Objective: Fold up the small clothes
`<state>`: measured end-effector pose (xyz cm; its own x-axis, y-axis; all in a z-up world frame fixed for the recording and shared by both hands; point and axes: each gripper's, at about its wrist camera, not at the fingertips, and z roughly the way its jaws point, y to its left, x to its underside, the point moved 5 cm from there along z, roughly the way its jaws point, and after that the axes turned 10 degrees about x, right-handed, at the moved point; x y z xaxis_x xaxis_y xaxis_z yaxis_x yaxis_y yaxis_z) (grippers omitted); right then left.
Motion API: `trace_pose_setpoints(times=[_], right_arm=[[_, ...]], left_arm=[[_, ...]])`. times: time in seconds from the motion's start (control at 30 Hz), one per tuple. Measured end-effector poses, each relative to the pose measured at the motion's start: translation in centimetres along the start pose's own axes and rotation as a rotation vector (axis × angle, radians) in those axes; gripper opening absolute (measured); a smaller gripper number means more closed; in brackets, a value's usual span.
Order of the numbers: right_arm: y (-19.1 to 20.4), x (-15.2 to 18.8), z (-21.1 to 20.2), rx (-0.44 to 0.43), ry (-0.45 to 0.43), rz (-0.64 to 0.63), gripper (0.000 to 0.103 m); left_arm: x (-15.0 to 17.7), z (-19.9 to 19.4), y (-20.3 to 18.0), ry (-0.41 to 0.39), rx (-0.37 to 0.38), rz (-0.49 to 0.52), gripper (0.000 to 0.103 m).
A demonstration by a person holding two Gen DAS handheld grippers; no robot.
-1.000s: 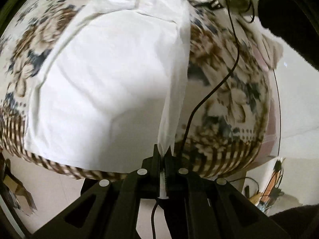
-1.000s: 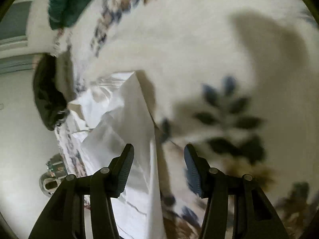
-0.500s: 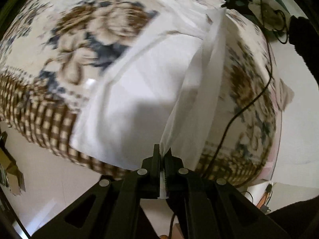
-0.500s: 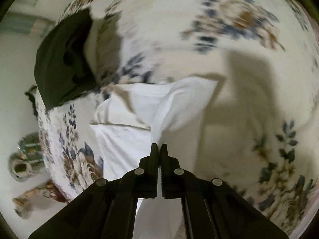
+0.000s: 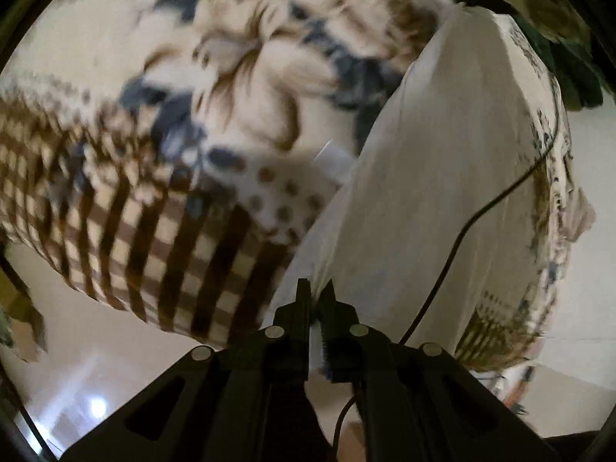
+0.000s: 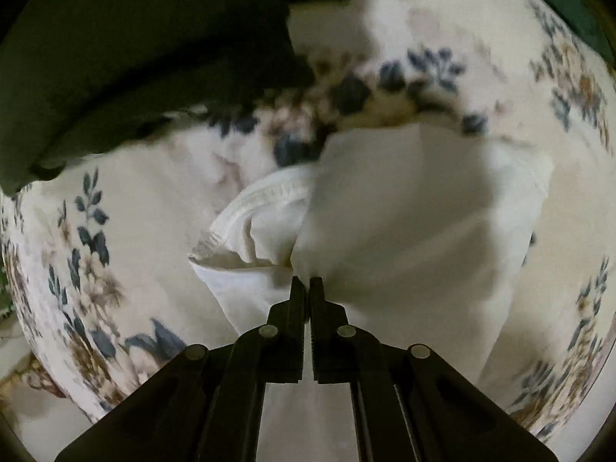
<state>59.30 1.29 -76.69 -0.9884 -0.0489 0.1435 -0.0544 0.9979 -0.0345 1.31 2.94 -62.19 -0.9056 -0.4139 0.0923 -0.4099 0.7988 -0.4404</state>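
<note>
A white garment [image 5: 442, 192] lies on a floral bedspread [image 5: 215, 69]. My left gripper [image 5: 316, 288] is shut on the garment's edge near the bed's checked border, and the cloth runs away from it as a folded-over panel. In the right wrist view my right gripper [image 6: 307, 284] is shut on the same white garment [image 6: 404, 223], holding a folded layer above the ribbed neckline [image 6: 261, 200].
A dark green cloth [image 6: 127, 50] lies on the bed at the upper left of the right wrist view. A black cable [image 5: 481, 211] crosses the garment. The bed's checked border [image 5: 173, 254] drops to a pale floor [image 5: 96, 365].
The right gripper went from open to shut on the garment. Both grippers have carried the edge sideways across the garment, folding a panel over it.
</note>
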Motion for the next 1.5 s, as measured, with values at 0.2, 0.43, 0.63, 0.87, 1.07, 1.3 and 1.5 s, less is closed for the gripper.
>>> trace_pose_setpoints(times=[0.2,0.43,0.63,0.87,1.07,1.3,1.5], right_arm=[[-5.3,9.2,-4.5,-0.199,-0.006,0.078,0.060],[-13.2,32.0,0.6,-0.194,0.213,0.184,0.062],[-14.6,46.7,6.4,-0.313,0.330,0.359,0.062],[-13.0,51.2,7.2,-0.296,0.231,0.307,0.003],[-15.8,52.3,4.8,-0.229,0.123,0.338,0.002],[-18.1,53.6,3.7,-0.221,0.128,0.322,0.001],[-18.8,53.6,5.2,-0.167,0.186,0.290,0.000]], left_arm=[[-0.5,-1.5,2.8,0.008,0.104,-0.025,0.035],[-3.8,1.0,2.1,0.040,0.091,0.055,0.048],[-3.4,2.8,0.6,0.065,0.043,0.104,0.046],[-2.9,2.2,-0.8,0.012,0.016,0.153,0.001],[-1.9,-1.3,-1.7,-0.034,0.094,0.121,0.001],[-0.5,-1.0,-1.1,-0.007,0.103,0.099,0.001],[-0.4,2.8,0.5,0.041,0.051,0.101,0.001]])
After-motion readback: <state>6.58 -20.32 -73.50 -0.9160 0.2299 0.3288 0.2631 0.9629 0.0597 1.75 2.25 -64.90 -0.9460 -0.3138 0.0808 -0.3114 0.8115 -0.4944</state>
